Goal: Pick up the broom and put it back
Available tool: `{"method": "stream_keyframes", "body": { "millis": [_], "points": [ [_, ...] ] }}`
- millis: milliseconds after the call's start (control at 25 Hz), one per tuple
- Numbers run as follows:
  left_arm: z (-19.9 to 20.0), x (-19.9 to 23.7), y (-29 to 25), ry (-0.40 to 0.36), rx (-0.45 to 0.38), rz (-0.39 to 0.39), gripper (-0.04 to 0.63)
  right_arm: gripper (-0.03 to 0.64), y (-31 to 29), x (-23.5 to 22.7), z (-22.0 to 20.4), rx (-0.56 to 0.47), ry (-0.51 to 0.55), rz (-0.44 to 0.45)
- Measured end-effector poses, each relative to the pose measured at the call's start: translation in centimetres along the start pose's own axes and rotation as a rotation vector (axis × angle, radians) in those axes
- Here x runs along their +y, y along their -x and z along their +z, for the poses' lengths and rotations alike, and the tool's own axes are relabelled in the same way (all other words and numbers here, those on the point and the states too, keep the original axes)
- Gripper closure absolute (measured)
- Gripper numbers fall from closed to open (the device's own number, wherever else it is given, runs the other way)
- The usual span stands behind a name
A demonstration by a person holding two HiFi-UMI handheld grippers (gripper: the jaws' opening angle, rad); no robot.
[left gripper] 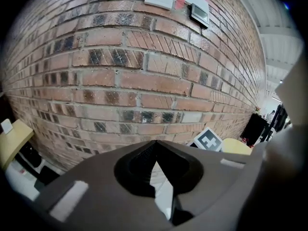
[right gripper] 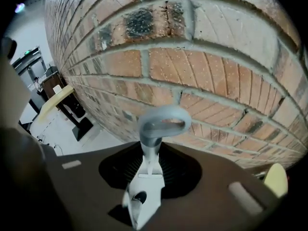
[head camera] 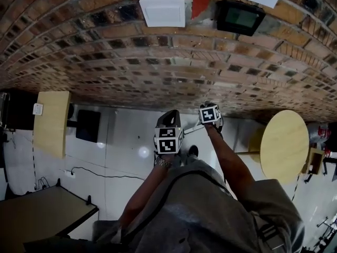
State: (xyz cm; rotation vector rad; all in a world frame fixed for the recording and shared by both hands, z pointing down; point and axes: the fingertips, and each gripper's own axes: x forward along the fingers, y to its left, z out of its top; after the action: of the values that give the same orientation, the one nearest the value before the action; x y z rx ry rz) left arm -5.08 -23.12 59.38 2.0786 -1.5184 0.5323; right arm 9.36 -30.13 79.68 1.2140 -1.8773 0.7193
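The broom shows as a white plastic handle (right gripper: 147, 182) ending in a grey hanging loop (right gripper: 162, 121). My right gripper (right gripper: 152, 153) is shut on this handle, and the loop sticks out past its jaws toward the brick wall. In the left gripper view a white strip (left gripper: 162, 191), apparently the same broom, sits between the jaws of my left gripper (left gripper: 155, 147), whose tips meet above it. From the head view the left gripper (head camera: 169, 121) and right gripper (head camera: 210, 109) hang close together over the white floor near the wall, a thin white shaft (head camera: 192, 128) between them. The broom's head is hidden.
The brick wall (head camera: 168, 62) rises straight ahead, with a black box (head camera: 240, 17) mounted on it. A round wooden table (head camera: 284, 144) stands to the right and a rectangular one (head camera: 51, 121) to the left. A dark table (head camera: 37, 215) and a floor cable (head camera: 100, 173) lie at the lower left.
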Motion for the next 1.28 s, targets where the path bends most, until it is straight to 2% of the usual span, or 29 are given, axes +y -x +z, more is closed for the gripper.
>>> {"method": "stream_keyframes", "body": {
  "millis": [200,360,440,600,760,960,1080,1280],
  "points": [
    [-1.9,1.1,0.5,0.026,0.025,0.049,0.591,0.515,-2.4,-2.1,2.8,-0.002,0.022,-0.022],
    [-2.5,0.8,1.1,0.036,0.022,0.062,0.591,0.502,-3.1,-3.0,3.1,0.002,0.041,-0.051],
    [-3.1,0.5,1.6,0.05,0.03,0.072,0.591,0.449,-3.0,-3.1,3.1,0.002,0.064,-0.06],
    [-4.6,0.0,2.5,0.068,0.033,0.093,0.591,0.446,-2.4,-3.0,2.8,-0.014,0.051,-0.051],
    [-6.1,-0.6,3.3,0.062,0.048,0.098,0.591,0.446,0.2,-2.7,2.5,-0.072,0.039,-0.071],
    [-5.8,-1.7,4.8,0.036,0.028,0.053,0.591,0.45,6.9,0.9,0.4,-0.181,-0.033,-0.051],
    [-5.9,-2.6,5.7,0.012,0.008,0.009,0.591,0.479,11.2,4.4,-0.8,-0.244,-0.066,-0.015],
    [-7.3,0.1,8.9,0.037,-0.019,0.002,0.591,0.545,17.2,11.8,-2.7,-0.298,-0.099,0.061]
  ]
}}
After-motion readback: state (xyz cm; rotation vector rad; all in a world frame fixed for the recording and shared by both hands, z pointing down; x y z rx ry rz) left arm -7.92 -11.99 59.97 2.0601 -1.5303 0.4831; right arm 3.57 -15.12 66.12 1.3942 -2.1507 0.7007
